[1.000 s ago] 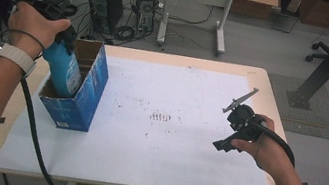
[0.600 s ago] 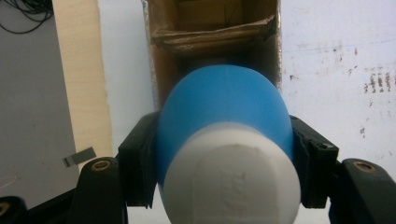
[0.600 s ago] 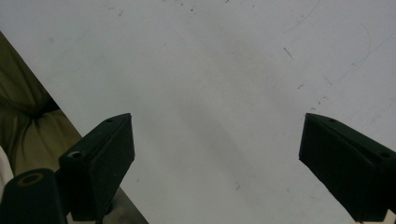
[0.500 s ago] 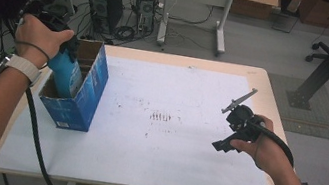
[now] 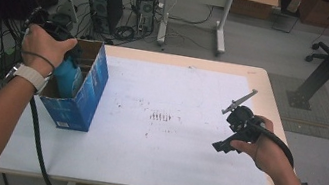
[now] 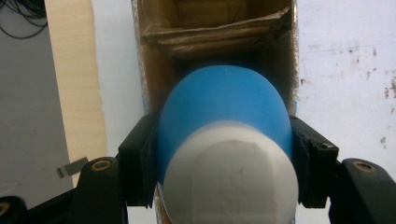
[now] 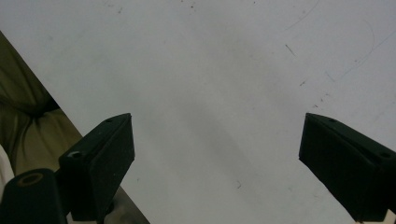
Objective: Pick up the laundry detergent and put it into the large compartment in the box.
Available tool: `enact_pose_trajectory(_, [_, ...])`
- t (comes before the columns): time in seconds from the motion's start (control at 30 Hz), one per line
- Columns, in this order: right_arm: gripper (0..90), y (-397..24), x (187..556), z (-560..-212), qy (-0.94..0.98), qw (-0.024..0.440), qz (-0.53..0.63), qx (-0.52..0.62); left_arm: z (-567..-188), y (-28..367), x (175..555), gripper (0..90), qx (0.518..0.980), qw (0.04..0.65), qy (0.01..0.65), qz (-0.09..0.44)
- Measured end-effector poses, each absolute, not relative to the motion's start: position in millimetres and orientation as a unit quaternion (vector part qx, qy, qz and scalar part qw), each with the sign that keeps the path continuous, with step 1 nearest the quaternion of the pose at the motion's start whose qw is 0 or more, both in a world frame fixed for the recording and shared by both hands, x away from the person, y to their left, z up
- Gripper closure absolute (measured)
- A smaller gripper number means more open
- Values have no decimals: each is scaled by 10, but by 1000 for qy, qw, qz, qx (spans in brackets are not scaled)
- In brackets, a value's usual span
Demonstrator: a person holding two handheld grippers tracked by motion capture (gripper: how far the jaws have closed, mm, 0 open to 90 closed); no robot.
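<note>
box: open blue carton (image 5: 83,90) hugging the table's (image 5: 179,176) left edge
bottle: blue one (image 6: 224,112), partly down inside the box, maybe not bottomed out
left gripper (image 6: 224,154): jaws pinching the bottle
right gripper (image 7: 217,158): jaws spread wide, far right of the box over bare white sheet (image 5: 176,99), loads of room

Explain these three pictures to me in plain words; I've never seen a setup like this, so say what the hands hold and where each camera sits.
No robot here: a person holds a two-jaw tool in each hand. The high view looks down from above the person's side of the table. The other two cameras ride on the tools and look along their black jaws.

The left gripper is clamped on a blue bottle with a white cap, held in an open blue cardboard box at the table's left edge. The right gripper is open, holding nothing, over the white sheet covering the tabletop, which carries small dark marks.
</note>
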State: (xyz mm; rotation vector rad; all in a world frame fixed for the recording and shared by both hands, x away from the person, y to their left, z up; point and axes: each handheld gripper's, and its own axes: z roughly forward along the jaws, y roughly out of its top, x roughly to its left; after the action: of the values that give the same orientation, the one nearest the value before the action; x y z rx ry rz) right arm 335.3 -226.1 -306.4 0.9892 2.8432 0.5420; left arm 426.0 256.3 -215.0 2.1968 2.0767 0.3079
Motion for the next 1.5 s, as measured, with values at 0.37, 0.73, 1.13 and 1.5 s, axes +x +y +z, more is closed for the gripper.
enact_pose_trajectory(0.37, [105,-2281,3346,-3091,928,38,176,326,-2358,2543,4287,373,724,45,681,100])
enact_pose_trajectory(0.73, [106,-2281,3350,-3112,927,36,177,329,-2498,2486,4323,373,727,41,677,103])
enact_pose_trajectory(1.13, [105,-2292,3348,-3147,926,33,176,332,-2624,2508,4335,373,727,35,678,99])
enact_pose_trajectory(1.5, [106,-2287,3352,-3155,926,32,174,333,-2706,2523,4330,373,729,33,676,101])
